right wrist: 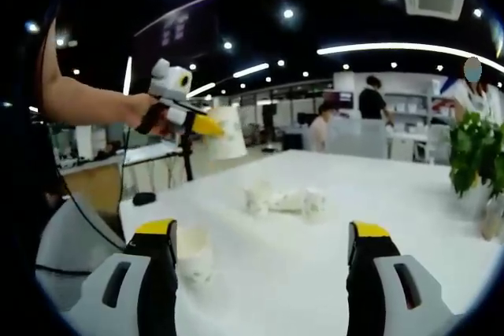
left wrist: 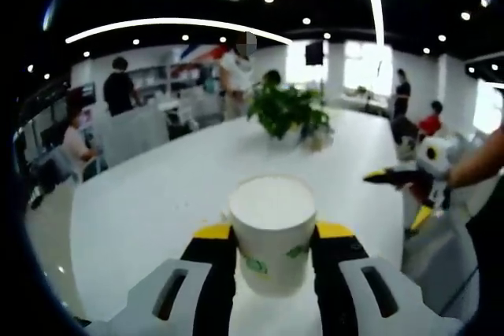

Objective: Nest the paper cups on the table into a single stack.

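A long white table [right wrist: 409,194] stretches ahead, its surface broadly bare toward the far end, where a leafy green potted plant [left wrist: 288,110] stands. The left gripper [left wrist: 274,235] is raised above the table, clamped on a white paper cup with green print [left wrist: 272,230]. The right gripper [right wrist: 264,234] gapes wide over loose white paper cups [right wrist: 283,198] near the table's near edge.

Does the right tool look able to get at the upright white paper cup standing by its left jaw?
Probably yes: the right tool is open and holds nothing, and the upright white paper cup stands on the white table beside its left jaw, nothing between.
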{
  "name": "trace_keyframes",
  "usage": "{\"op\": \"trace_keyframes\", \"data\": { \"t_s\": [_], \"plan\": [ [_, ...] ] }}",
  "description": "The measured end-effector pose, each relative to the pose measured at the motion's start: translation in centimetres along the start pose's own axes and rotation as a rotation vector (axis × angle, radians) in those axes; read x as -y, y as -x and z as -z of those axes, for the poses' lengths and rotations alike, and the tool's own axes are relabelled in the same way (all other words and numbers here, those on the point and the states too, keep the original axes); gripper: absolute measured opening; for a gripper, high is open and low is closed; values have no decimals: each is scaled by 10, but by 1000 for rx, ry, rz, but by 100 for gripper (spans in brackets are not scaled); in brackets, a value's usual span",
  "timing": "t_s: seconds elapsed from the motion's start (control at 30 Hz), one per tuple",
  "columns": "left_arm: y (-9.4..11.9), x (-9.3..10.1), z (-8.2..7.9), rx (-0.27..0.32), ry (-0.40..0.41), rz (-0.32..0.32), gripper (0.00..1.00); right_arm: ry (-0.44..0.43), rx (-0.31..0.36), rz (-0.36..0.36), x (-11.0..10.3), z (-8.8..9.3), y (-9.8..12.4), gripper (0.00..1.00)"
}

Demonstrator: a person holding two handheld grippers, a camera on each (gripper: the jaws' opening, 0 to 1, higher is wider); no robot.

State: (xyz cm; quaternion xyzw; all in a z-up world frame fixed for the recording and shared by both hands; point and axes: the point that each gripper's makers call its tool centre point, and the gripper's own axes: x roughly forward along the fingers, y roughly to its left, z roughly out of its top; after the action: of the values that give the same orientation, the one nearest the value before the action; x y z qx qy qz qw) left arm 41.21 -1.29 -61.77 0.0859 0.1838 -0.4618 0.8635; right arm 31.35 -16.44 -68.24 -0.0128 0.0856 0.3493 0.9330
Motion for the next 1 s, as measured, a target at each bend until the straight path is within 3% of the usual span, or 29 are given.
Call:
{"op": "trace_keyframes", "data": {
  "t_s": [1.0],
  "plan": [
    [7,59,-4,30,-6,117,35,22,35,-48,-9,-27,-13,84]
  ]
}}
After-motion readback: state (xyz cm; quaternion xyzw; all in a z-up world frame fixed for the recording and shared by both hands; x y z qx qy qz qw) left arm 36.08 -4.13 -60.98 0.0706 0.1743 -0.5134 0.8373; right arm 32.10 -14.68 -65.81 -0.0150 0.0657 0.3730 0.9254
